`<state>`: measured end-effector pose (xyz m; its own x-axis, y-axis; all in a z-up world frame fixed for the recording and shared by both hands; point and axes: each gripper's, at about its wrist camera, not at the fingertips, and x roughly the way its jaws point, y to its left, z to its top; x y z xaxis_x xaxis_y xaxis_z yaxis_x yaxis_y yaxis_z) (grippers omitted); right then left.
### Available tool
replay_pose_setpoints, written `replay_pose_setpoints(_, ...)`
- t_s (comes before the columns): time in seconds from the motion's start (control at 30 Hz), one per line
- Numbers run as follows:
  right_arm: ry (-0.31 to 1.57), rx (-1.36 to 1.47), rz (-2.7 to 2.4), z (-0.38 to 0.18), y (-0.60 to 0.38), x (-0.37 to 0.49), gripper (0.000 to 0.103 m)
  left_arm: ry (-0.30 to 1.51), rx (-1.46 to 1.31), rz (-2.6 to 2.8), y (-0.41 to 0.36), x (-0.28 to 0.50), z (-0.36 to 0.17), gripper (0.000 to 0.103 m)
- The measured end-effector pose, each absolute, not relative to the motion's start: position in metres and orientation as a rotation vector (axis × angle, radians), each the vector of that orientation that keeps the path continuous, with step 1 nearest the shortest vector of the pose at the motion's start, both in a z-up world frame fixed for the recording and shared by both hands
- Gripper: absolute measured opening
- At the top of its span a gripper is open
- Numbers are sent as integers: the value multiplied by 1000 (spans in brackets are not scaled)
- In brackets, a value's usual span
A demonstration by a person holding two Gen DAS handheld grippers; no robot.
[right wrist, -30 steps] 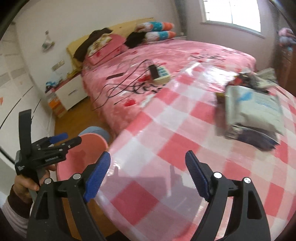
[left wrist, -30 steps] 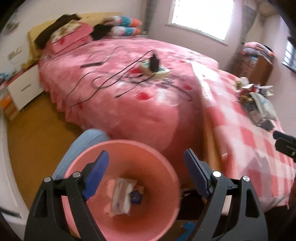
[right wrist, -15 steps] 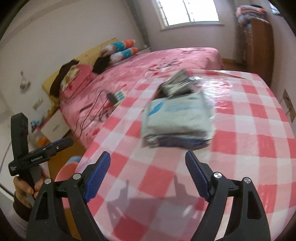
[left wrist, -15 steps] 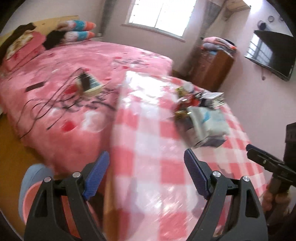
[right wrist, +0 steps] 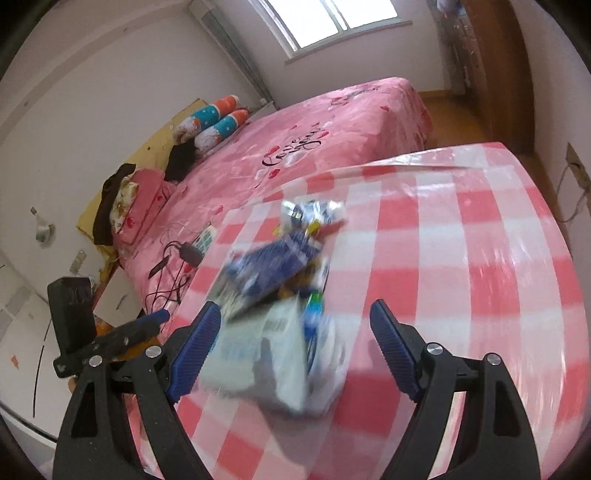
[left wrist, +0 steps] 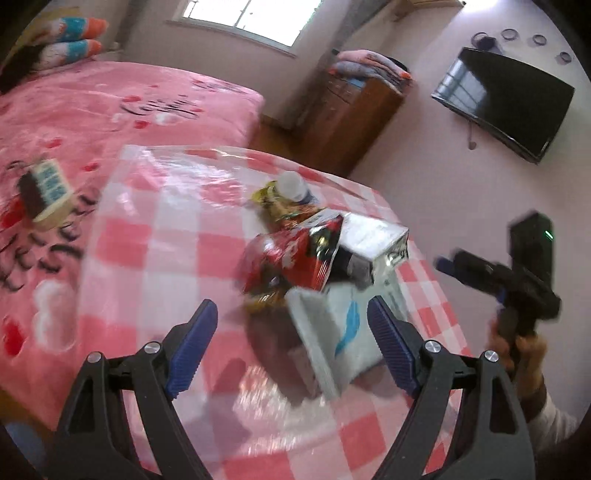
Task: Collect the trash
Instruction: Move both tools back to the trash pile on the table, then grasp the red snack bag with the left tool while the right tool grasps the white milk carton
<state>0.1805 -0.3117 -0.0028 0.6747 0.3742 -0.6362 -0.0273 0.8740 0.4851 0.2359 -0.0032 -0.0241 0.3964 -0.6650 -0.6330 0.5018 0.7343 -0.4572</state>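
— Where was the left gripper (left wrist: pixel 291 343)?

— Low in the frame, jaws wide apart and empty. The white pack (left wrist: pixel 347 332) lay between its fingertips, untouched, on the checked table (left wrist: pixel 147 254).

— And the right gripper (right wrist: pixel 295 343)?

— Likewise spread wide, holding nothing, above the same pack (right wrist: pixel 280 354). The red wrapper (left wrist: pixel 295 258) lay beyond it, mid-frame.

Daylight from the window (right wrist: pixel 332 22) glares off the plastic-covered checked tablecloth (right wrist: pixel 461 258). The trash pile (left wrist: pixel 325 266) is motion-blurred. Fisheye edges curve and darken.
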Motion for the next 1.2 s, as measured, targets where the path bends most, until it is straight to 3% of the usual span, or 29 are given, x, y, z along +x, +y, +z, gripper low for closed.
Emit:
replay_pose_setpoints(0.5,890,342,354,-28,-299,355,82,963,-344,-863,-36,318,-66,85)
replay_pose_setpoints(0.77,986,451,373,-62,-305,410,82,1000,-431,-872,-46,335,-81,84)
replay_pose_setpoints(0.83,1025,431,372,-74,-300,417,74,1008,-434,-876,-48,334,-82,80)
replay_pose_setpoints(0.9,1055,419,390,-82,-294,418,59,1020,-441,-879,-50,334,-84,77)
replay_pose_setpoints(0.97,1051,347,421,-84,-282,414,53,1023,-441,-879,-53,332,-85,75)
replay_pose_setpoints(1.2,1060,281,573,-85,-262,388,46,1024,-425,-896,-56,322,-86,74)
